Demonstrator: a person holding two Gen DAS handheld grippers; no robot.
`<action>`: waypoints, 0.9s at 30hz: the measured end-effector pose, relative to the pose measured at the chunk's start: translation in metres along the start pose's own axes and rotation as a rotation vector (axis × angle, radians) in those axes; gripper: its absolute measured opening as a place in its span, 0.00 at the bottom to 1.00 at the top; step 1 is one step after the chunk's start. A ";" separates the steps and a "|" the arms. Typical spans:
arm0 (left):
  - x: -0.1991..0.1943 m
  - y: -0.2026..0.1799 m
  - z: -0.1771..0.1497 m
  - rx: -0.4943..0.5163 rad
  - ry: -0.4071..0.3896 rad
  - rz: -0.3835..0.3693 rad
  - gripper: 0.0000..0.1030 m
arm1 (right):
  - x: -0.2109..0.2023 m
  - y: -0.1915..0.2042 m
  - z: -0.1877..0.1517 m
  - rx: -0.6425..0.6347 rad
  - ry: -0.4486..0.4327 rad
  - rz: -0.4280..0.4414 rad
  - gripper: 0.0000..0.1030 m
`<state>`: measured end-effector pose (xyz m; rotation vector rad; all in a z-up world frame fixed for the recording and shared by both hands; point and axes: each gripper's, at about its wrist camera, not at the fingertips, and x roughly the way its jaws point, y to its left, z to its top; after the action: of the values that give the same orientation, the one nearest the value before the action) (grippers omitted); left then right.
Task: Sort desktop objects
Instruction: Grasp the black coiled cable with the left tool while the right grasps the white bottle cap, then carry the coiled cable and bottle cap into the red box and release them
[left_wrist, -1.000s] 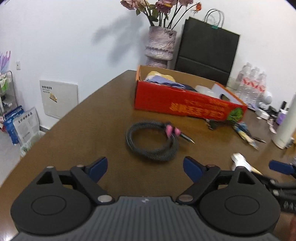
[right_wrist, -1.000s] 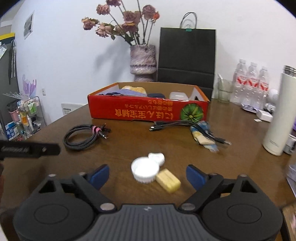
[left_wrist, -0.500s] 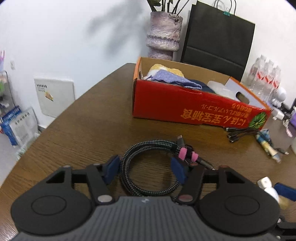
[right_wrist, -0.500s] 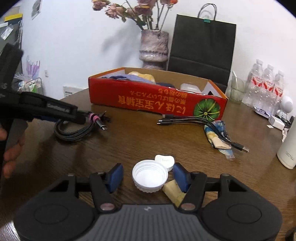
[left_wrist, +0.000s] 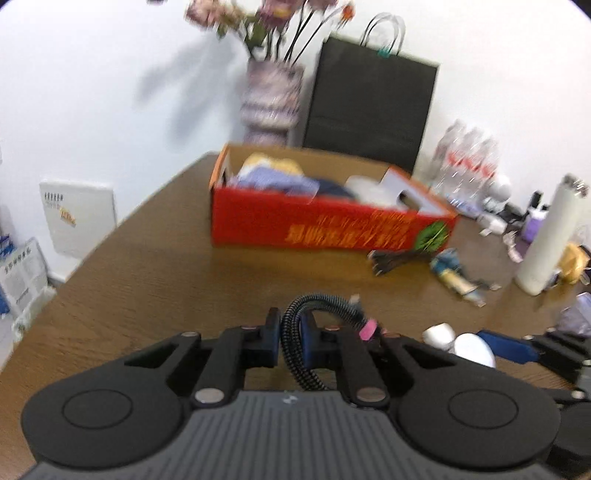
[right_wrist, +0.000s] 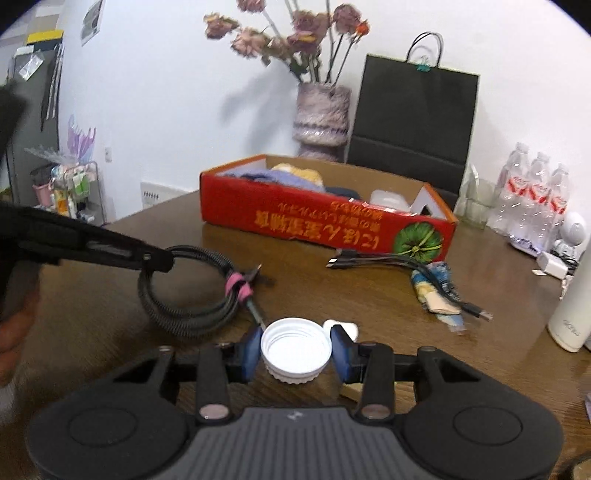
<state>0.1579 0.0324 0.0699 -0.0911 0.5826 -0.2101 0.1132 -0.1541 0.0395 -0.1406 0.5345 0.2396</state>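
Between the left tongs (left_wrist: 290, 341), just closed, sits the braided cable coil (right_wrist: 192, 291). Right tongs (right_wrist: 295, 350), still closing, bracket the white cap (right_wrist: 295, 349). Red box (right_wrist: 325, 221) lies straight ahead.

Soft, even indoor light is filling both views, and the white wall (right_wrist: 166, 74) is reading bright without glare. The flowers (right_wrist: 291, 33) are casting a faint grey shadow to their left on that wall. The left wrist view is smearing with motion blur, the lettering on the red box (left_wrist: 325, 221) turning unreadable; the right wrist view is staying sharper. Fisheye distortion is bending the table edge (left_wrist: 122, 221), and the frame corners are darkening.
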 end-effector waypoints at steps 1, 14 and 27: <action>-0.007 -0.002 0.004 0.011 -0.022 -0.003 0.11 | -0.002 -0.003 0.000 0.011 -0.007 -0.009 0.38; -0.039 -0.024 0.041 0.021 -0.117 -0.136 0.04 | -0.025 -0.020 0.000 0.061 -0.040 -0.043 0.38; -0.042 -0.033 0.060 0.067 -0.155 -0.167 0.04 | -0.027 -0.038 0.006 0.124 -0.053 -0.066 0.38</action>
<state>0.1514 0.0106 0.1467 -0.0903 0.4131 -0.3808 0.1036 -0.1947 0.0617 -0.0316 0.4899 0.1454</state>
